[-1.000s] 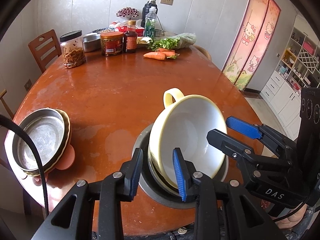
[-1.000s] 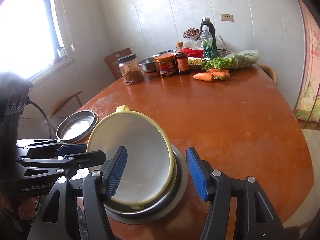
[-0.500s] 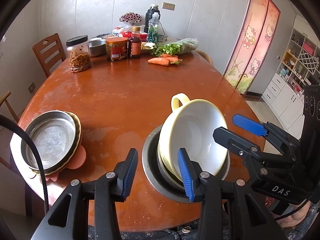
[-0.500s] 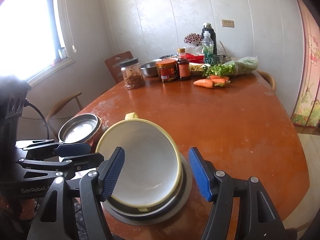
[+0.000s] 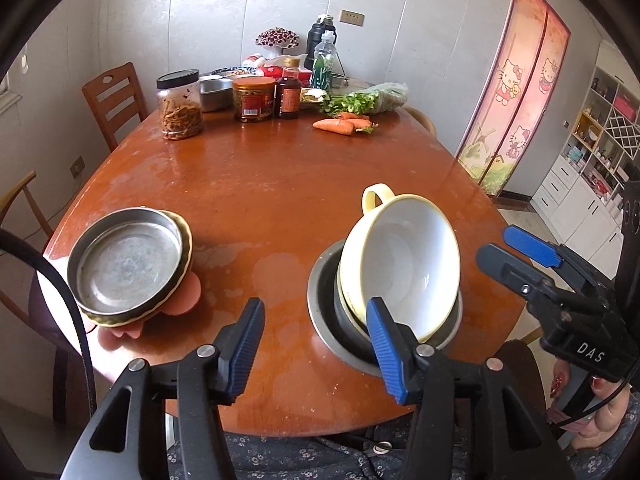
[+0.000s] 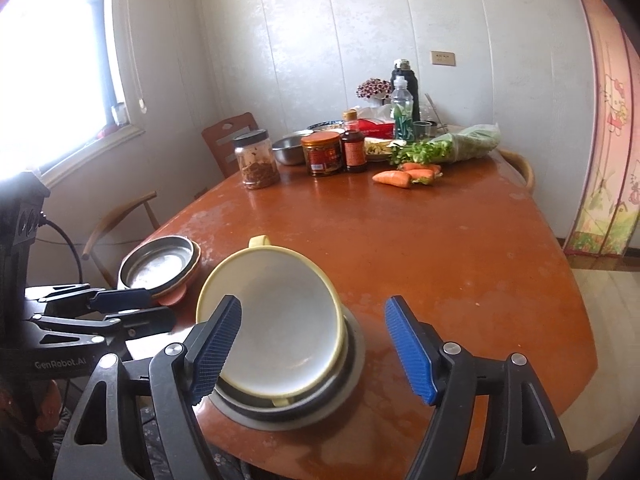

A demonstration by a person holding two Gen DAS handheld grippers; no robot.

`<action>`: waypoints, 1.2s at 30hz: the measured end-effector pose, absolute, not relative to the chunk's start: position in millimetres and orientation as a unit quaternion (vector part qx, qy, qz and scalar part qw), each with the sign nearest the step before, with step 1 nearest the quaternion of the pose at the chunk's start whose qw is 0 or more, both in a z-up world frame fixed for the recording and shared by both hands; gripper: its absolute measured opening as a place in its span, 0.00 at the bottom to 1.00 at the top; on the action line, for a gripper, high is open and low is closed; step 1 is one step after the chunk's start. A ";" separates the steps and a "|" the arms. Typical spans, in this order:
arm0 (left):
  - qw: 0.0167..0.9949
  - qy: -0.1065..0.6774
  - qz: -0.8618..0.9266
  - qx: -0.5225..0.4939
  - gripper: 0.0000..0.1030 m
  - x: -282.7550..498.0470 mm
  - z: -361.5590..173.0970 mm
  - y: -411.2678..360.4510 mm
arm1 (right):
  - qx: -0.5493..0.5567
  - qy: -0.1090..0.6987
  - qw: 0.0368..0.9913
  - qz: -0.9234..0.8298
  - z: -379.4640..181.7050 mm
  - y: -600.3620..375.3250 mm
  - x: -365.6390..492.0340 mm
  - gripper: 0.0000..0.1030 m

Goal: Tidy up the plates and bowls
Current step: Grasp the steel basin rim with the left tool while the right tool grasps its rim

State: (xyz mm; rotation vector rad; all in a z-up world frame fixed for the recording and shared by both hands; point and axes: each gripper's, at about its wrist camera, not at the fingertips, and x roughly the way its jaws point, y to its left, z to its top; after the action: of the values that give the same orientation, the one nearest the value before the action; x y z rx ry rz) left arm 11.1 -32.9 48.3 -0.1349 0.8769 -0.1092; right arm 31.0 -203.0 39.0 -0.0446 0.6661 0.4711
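Two stacks of dishes stand at the near edge of the worktop (image 5: 280, 184). Taking the yellow bowl (image 5: 404, 264) as landmark: it sits tilted inside a metal basin (image 5: 320, 312), its rim leaning toward the near edge and its loop handle (image 5: 374, 196) pointing to the far side. Well to the left of the bowl lies the second stack, a metal pan (image 5: 124, 260) nested in a yellow-rimmed dish (image 5: 185, 256) on a pink piece that shows beneath it. Jars, bottles and carrots (image 5: 340, 125) stand far behind the bowl.

Left gripper (image 5: 316, 348) hovers just short of the bowl; its jaws have just been opening, stand moderately wide, and nothing lies between the fingers (image 5: 382, 344). Right gripper (image 6: 316, 350) is on the near side of the bowl; its jaws have likewise just been opening, stand wide, and grip nothing, though the bowl's near rim appears between them in the right view.

Assessment: the bowl looks like glazed ceramic, so rigid, fairly heavy, smooth and breakable. Being tilted and unseated, it may rock or slide in the basin. The raised rim opposite the handle appears the soundest place to pinch; the handle offers a second hold. The pan looks light and stiff, best taken by its rim.
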 end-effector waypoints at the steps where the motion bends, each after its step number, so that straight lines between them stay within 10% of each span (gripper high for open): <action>1: 0.901 0.425 -0.057 -0.068 0.53 10.2 47.5 -32.9 | -0.021 0.325 0.918 0.227 38.9 -204.7 29.8 0.75; 36: 0.859 0.481 -0.093 -0.149 0.74 47.3 -12.2 -48.8 | 0.116 0.437 0.854 0.257 -39.5 -220.2 73.7 0.76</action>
State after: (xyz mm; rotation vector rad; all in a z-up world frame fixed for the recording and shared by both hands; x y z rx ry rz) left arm 47.3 -48.8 -12.2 -0.3123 1.0105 -0.1943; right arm 73.7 -220.2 -39.5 0.2449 0.9184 0.5399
